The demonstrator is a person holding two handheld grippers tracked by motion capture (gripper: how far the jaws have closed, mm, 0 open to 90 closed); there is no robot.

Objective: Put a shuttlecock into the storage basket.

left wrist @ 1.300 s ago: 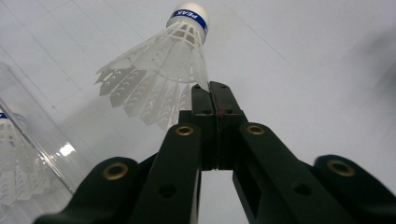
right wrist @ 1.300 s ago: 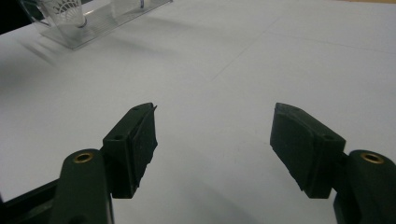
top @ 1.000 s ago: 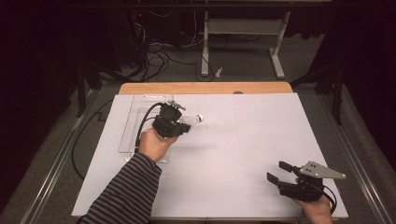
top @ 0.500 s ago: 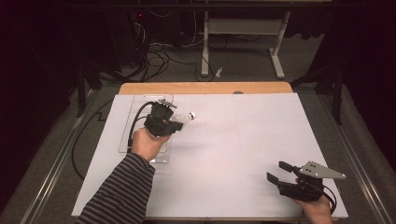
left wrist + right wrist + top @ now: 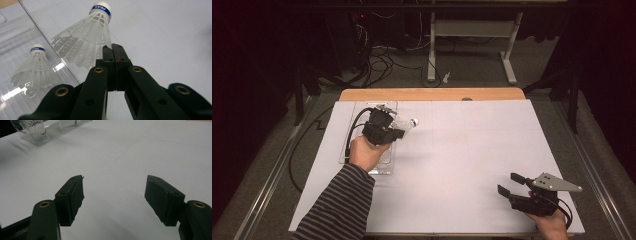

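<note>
Since a second ago, the left gripper (image 5: pixel 398 131) has carried the white feathered shuttlecock with a blue band (image 5: pixel 87 37) a little toward the clear plastic tray (image 5: pixel 384 165) at the table's left. Its jaws are clamped on the skirt's edge, holding the shuttlecock just above the tray's rim, cork pointing away. A second, similar shuttlecock (image 5: pixel 35 66) lies inside the tray. Near the front right corner, the right gripper (image 5: pixel 511 183) rests with jaws wide apart, empty.

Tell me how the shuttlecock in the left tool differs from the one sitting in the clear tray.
The held shuttlecock is pinched by its skirt edge in the shut left tool and tilts over the white table; the tray shuttlecock stands free in the clear tray, cork up, untouched. The held one looks larger, being nearer the camera. Both are white with a blue band below the cork.
</note>
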